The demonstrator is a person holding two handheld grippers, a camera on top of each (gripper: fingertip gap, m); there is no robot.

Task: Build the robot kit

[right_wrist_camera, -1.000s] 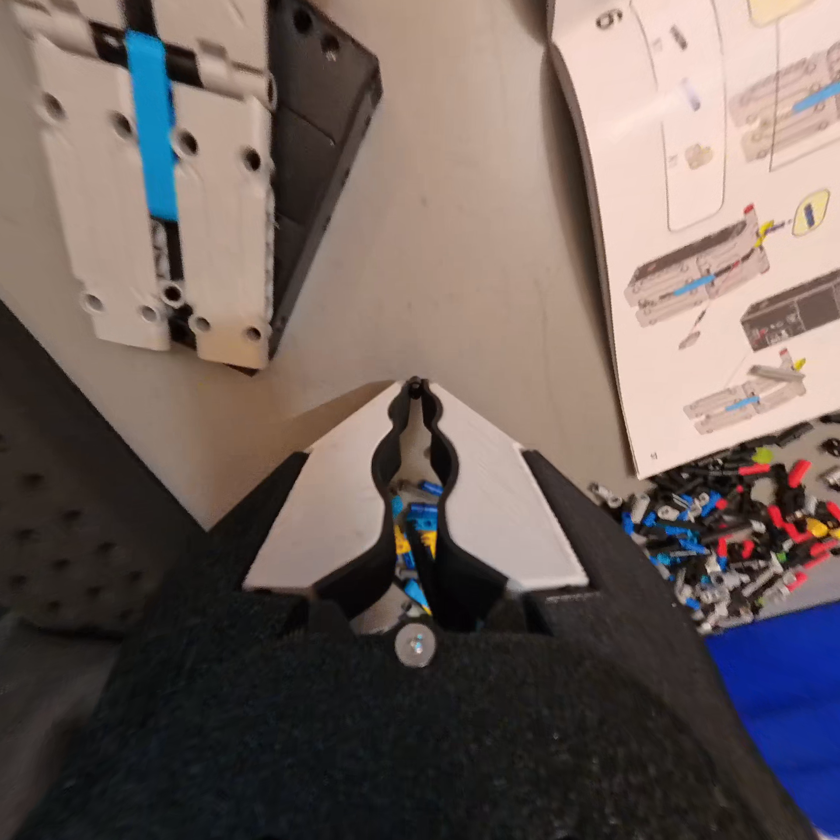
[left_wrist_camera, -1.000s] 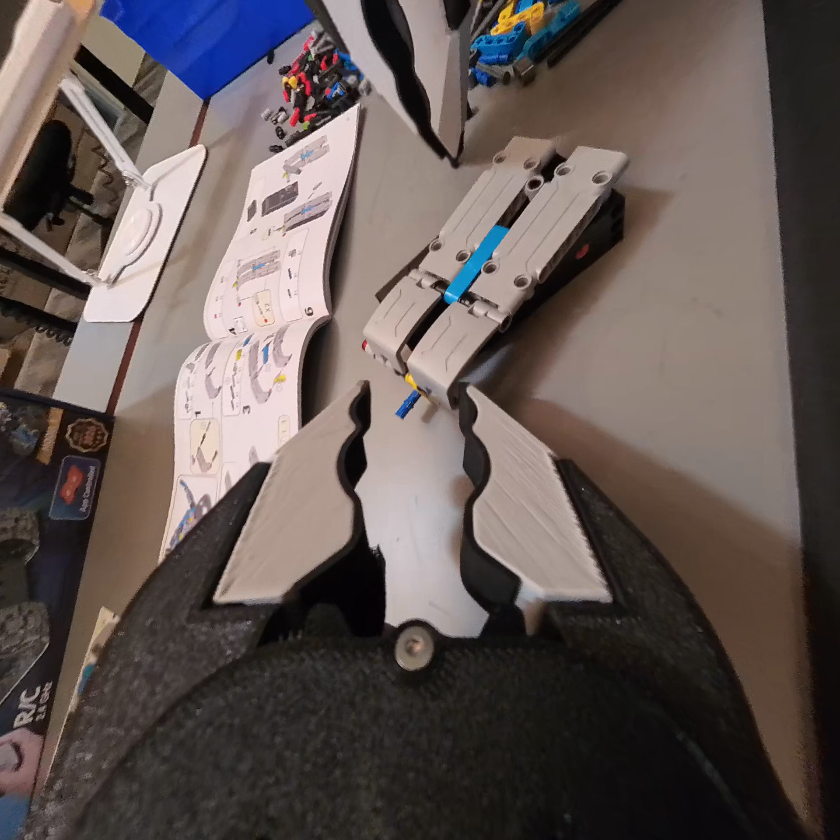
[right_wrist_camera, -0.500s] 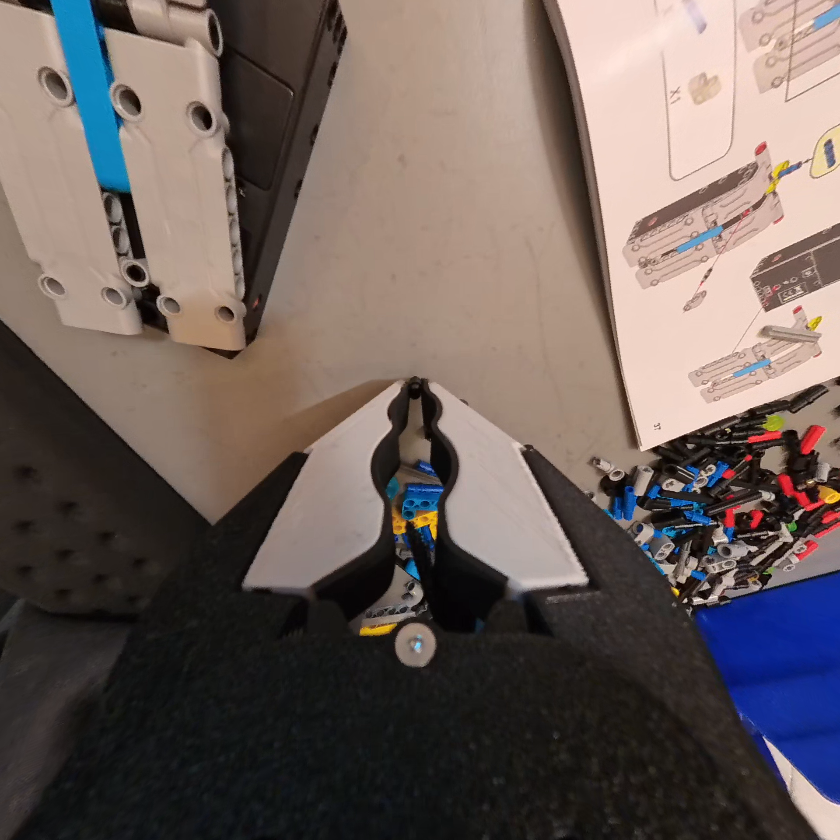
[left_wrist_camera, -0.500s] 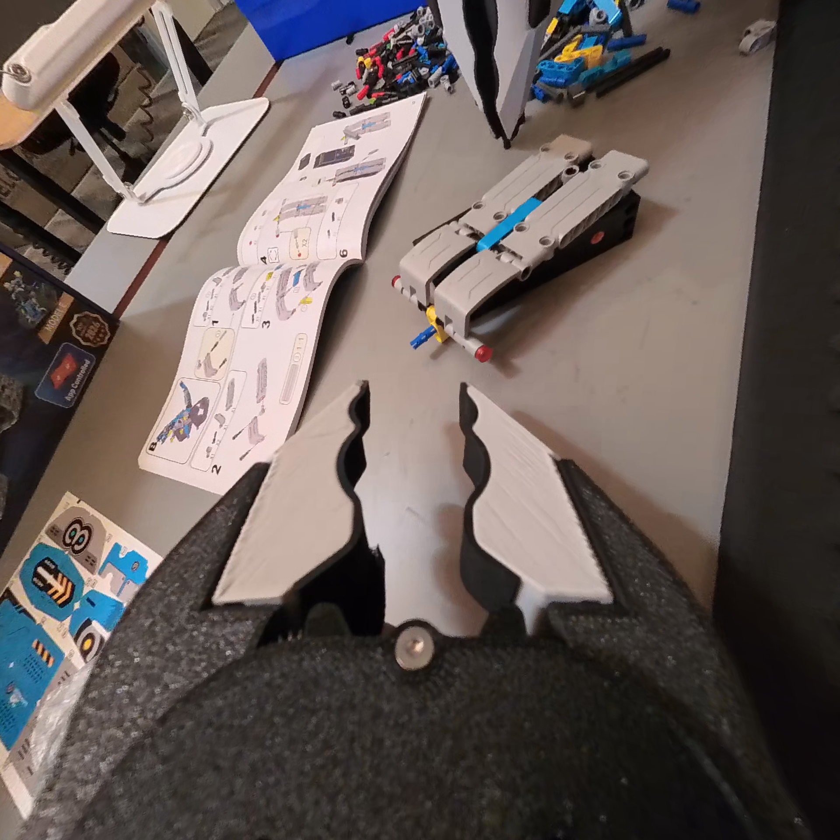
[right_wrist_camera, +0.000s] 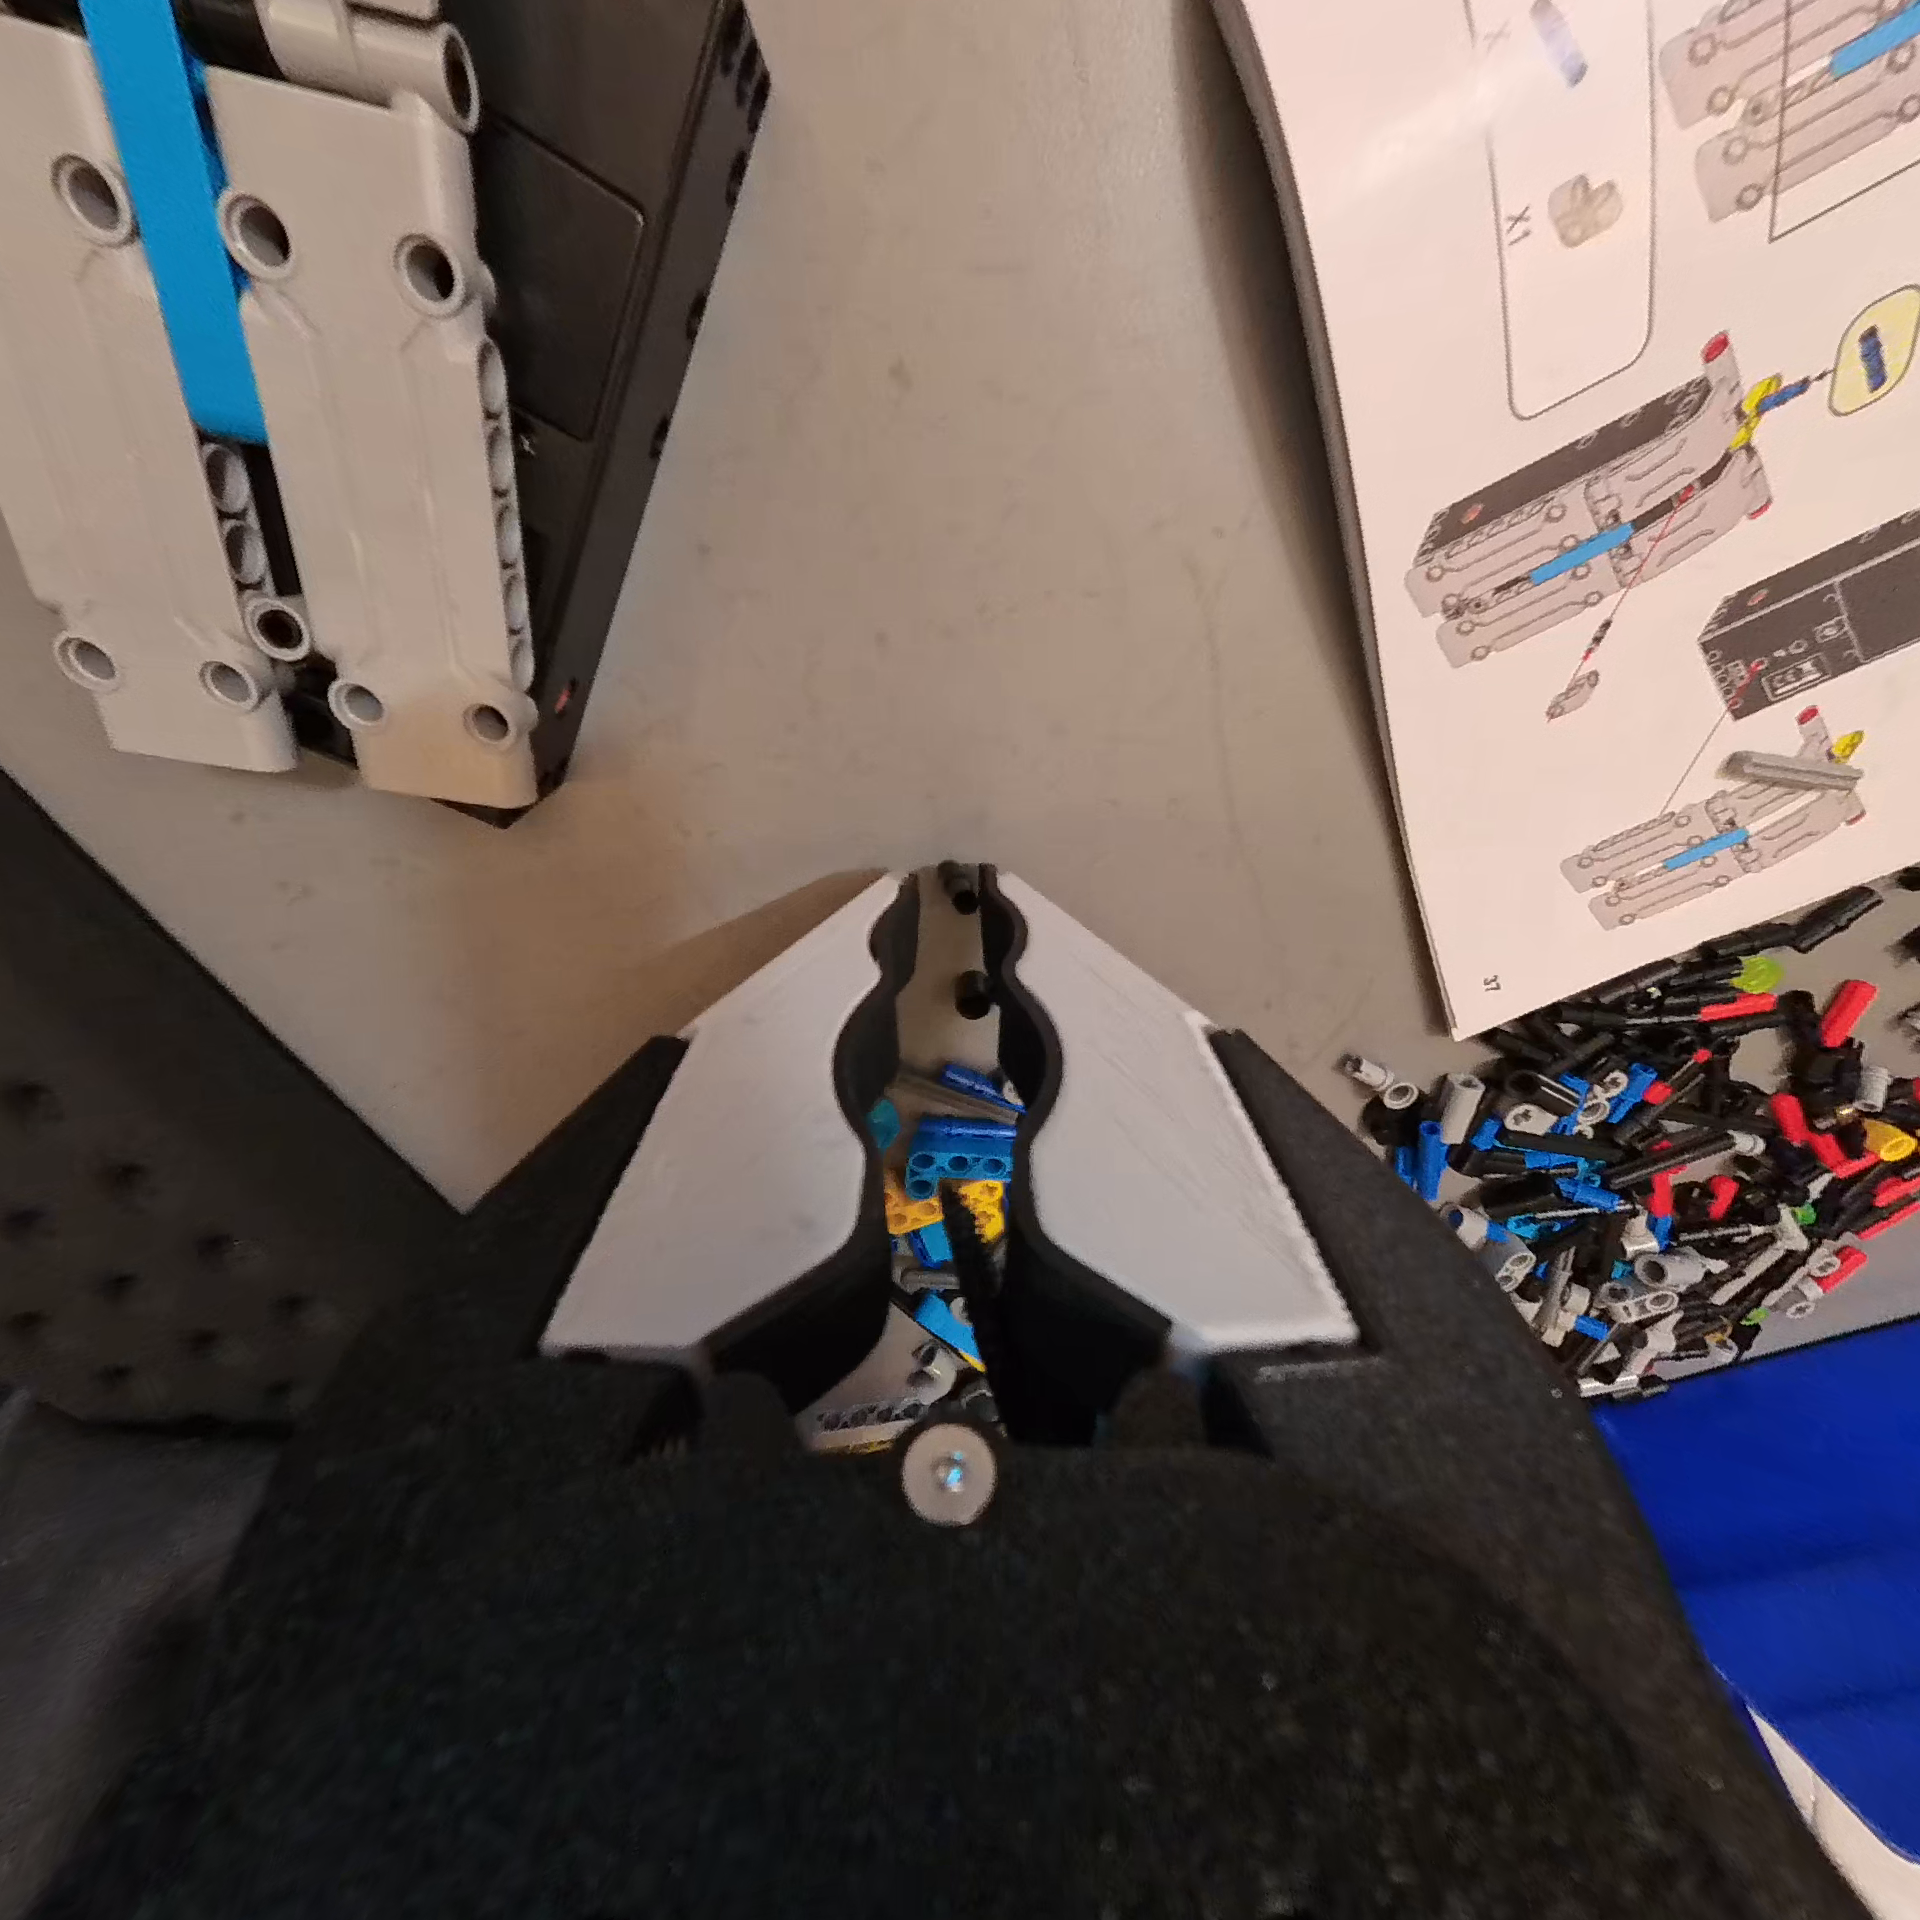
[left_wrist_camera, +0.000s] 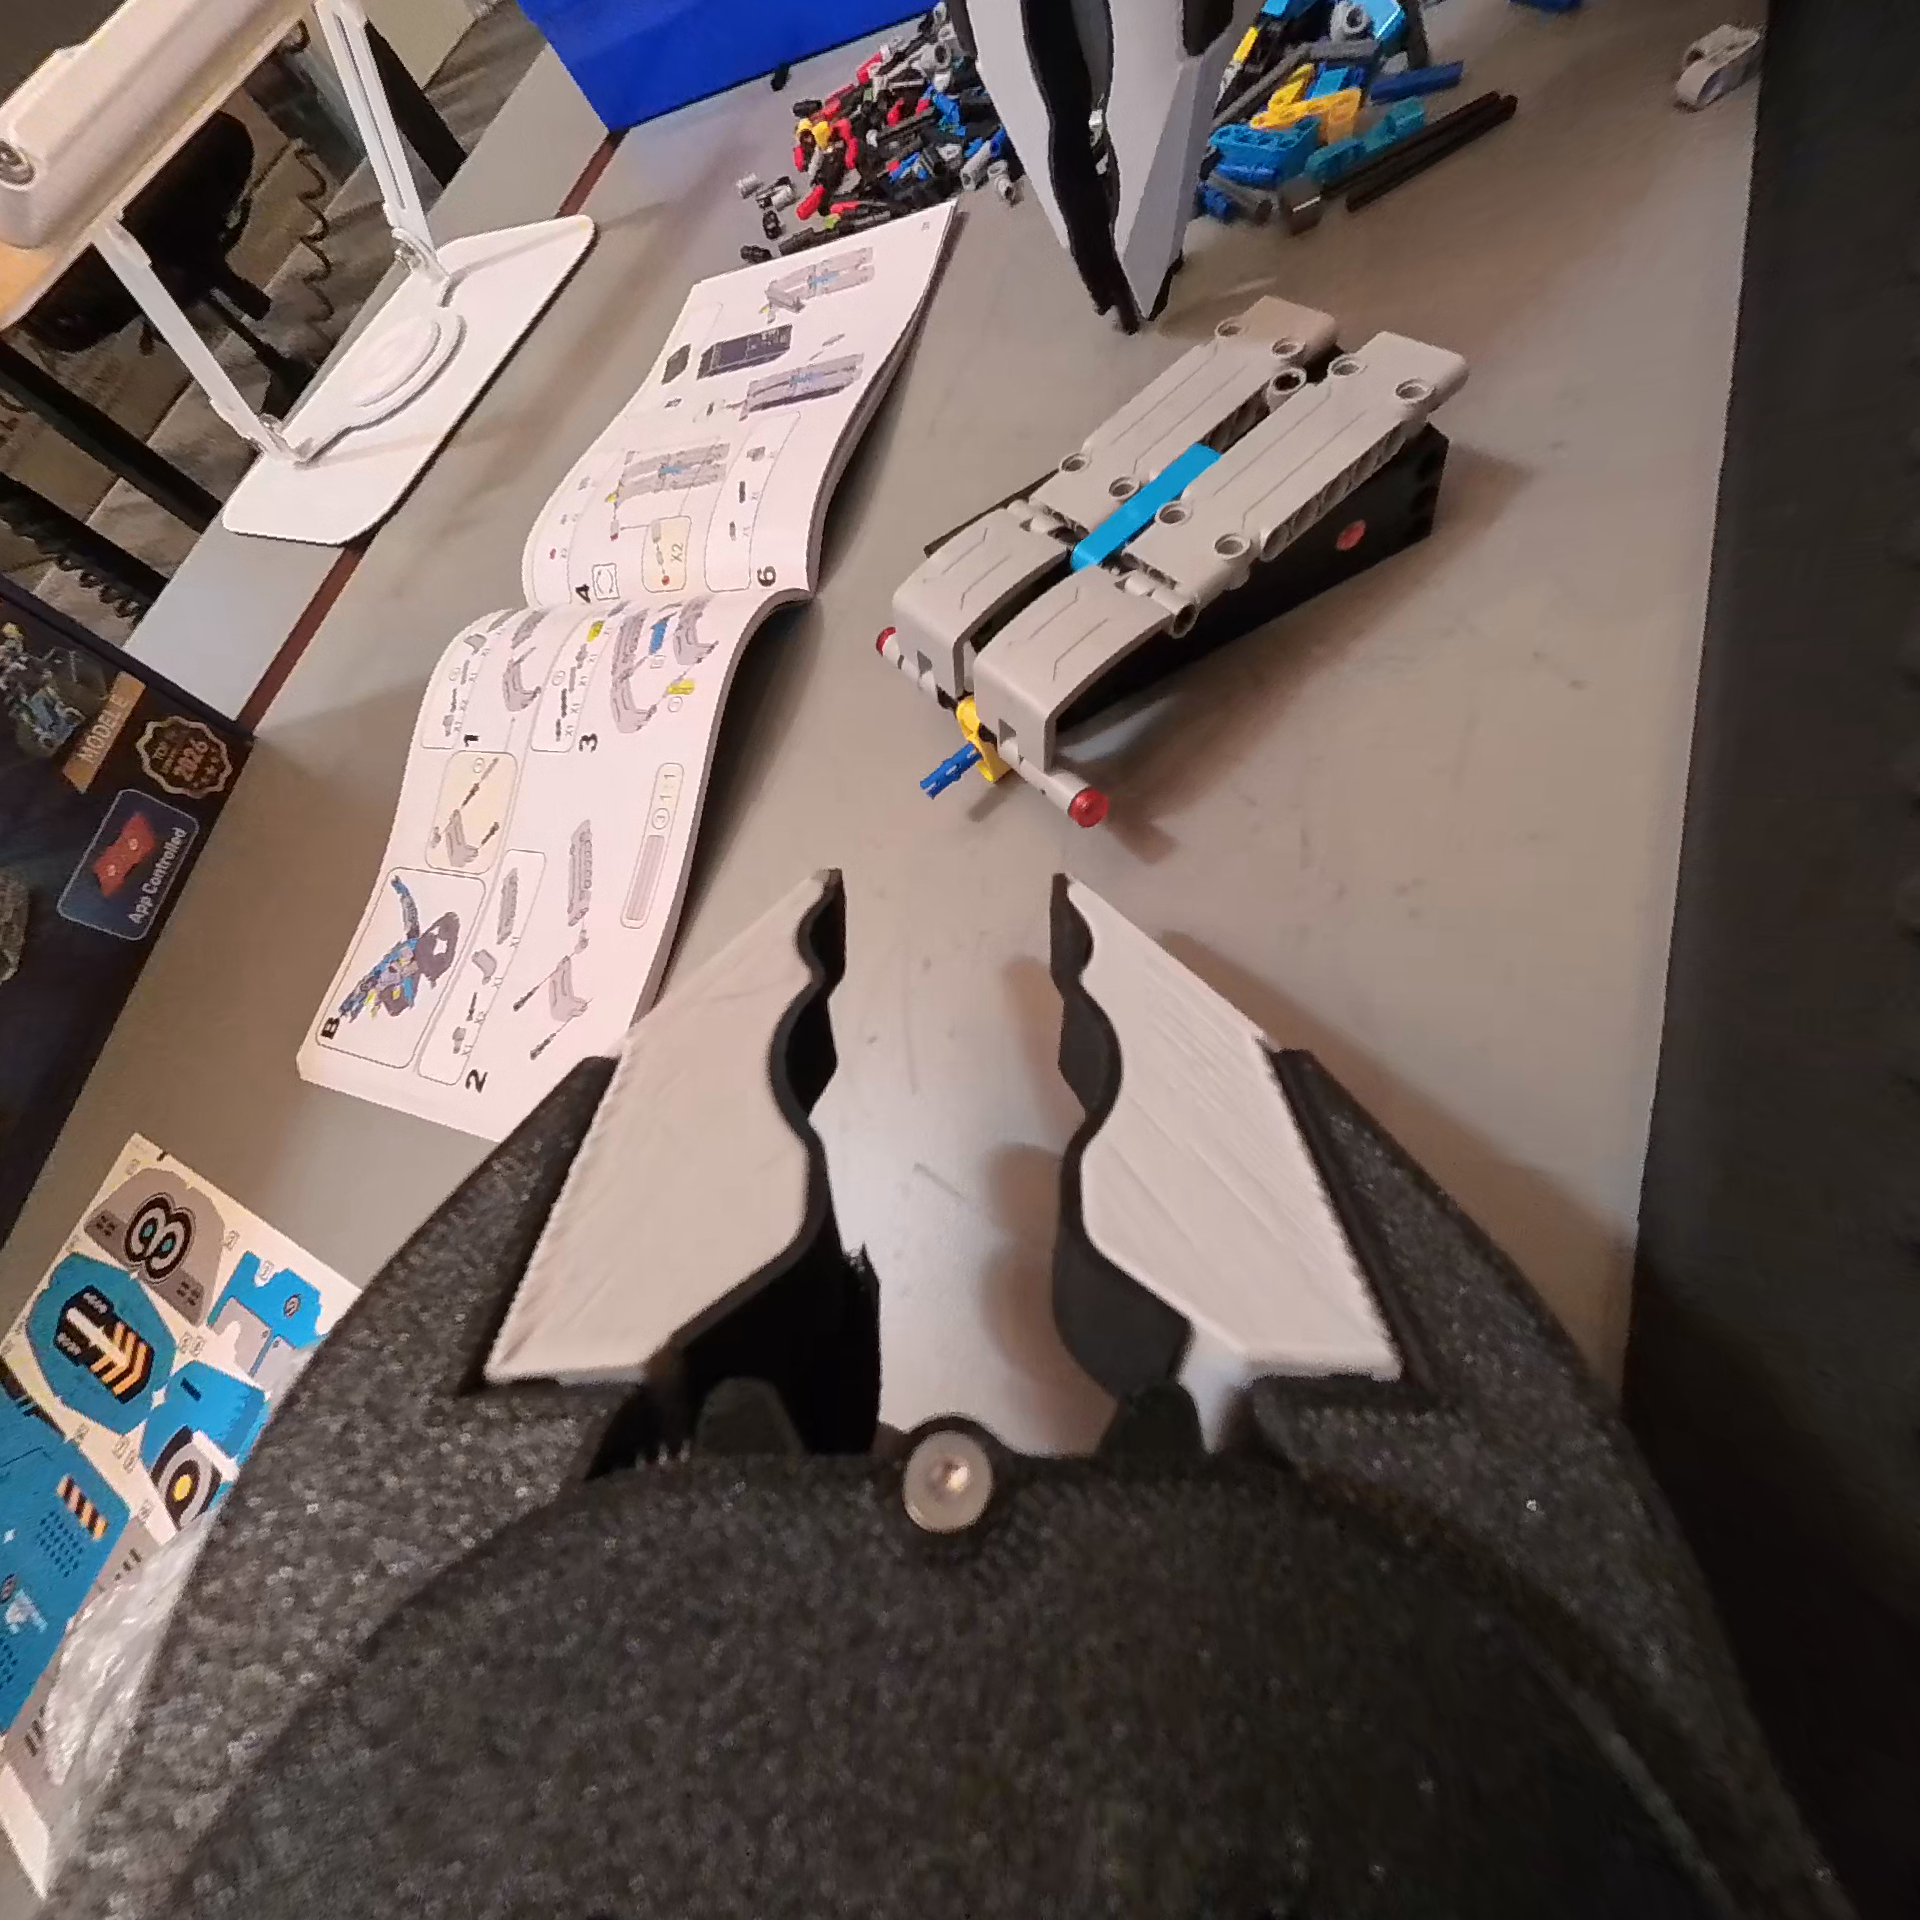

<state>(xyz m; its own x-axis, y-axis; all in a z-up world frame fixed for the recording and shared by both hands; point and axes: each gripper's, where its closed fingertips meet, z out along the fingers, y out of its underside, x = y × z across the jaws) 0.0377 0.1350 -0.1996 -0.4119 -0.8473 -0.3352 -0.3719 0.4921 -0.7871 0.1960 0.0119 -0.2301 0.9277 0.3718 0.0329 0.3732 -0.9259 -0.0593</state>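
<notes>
A grey brick assembly (left_wrist_camera: 1174, 540) with a blue strip on top and a black block under it lies on the grey table (left_wrist_camera: 1403, 883). My left gripper (left_wrist_camera: 945, 894) is open and empty, low over the table, a short way in front of the assembly's red-tipped end. My right gripper (right_wrist_camera: 954, 878) is shut on a small black pin (right_wrist_camera: 958, 885) at its tips. It hovers over bare table between the assembly (right_wrist_camera: 312, 436) and the open instruction booklet (right_wrist_camera: 1621, 436). The right gripper also shows in the left wrist view (left_wrist_camera: 1101, 177), pointing down behind the assembly.
The open booklet (left_wrist_camera: 665, 623) lies left of the assembly. Piles of small loose pieces (left_wrist_camera: 894, 135) (right_wrist_camera: 1662, 1174) lie beyond it, and blue and yellow beams (left_wrist_camera: 1320, 114) lie farther right. A blue bin (right_wrist_camera: 1787, 1558), a white lamp base (left_wrist_camera: 416, 353), a dark box (left_wrist_camera: 83, 831), a sticker sheet (left_wrist_camera: 135, 1351) and a black mat (left_wrist_camera: 1818, 727) ring the table. The gap from one gripper's tips to the other's is roughly 20 centimetres.
My left gripper, still open, has pulled back from the assembly and now sees more of the table. My right gripper, still shut, has drawn nearer the assembly's end and the table.
</notes>
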